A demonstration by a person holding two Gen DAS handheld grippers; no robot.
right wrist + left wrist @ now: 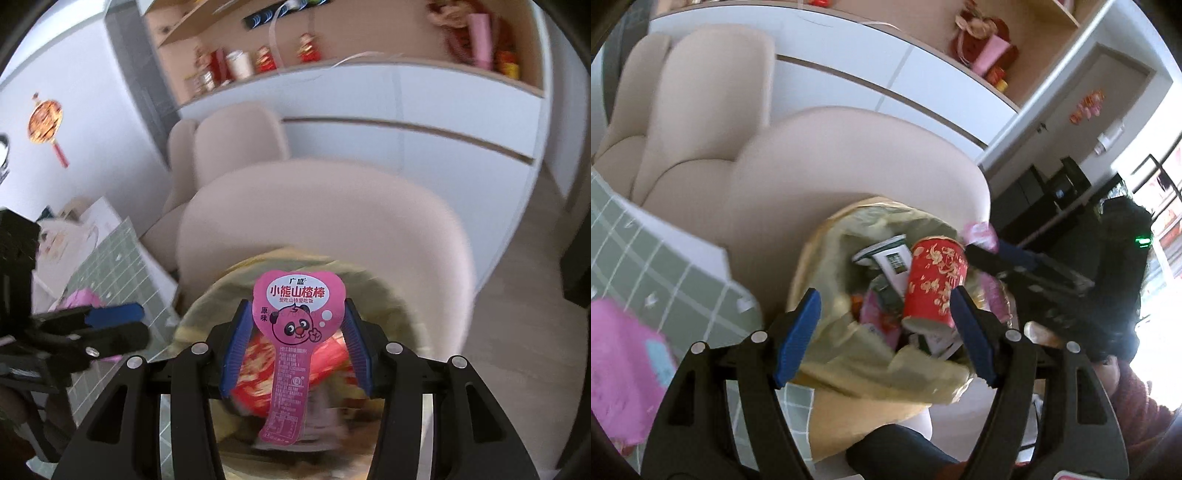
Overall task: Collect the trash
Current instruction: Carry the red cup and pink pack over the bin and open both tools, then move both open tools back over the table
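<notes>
A bin lined with a yellowish bag (849,354) stands in front of a beige chair. Inside lie a red paper cup (936,284) with gold print, a white and green carton (892,258) and other wrappers. My left gripper (884,295) hovers over the bin, open; the cup lies loose by its right pad. My right gripper (295,306) is shut on a pink bear-shaped snack wrapper (295,321), held above the bin bag (207,306). The left wrist view shows that right gripper (975,251) at the bin's far right rim with the pink wrapper (979,232).
Two beige chairs (849,158) stand behind the bin. A table with a green checked cloth (635,243) and a pink item (620,365) lies left. White cabinets with shelf ornaments (406,103) line the back. A person's dark trouser leg (886,450) is below.
</notes>
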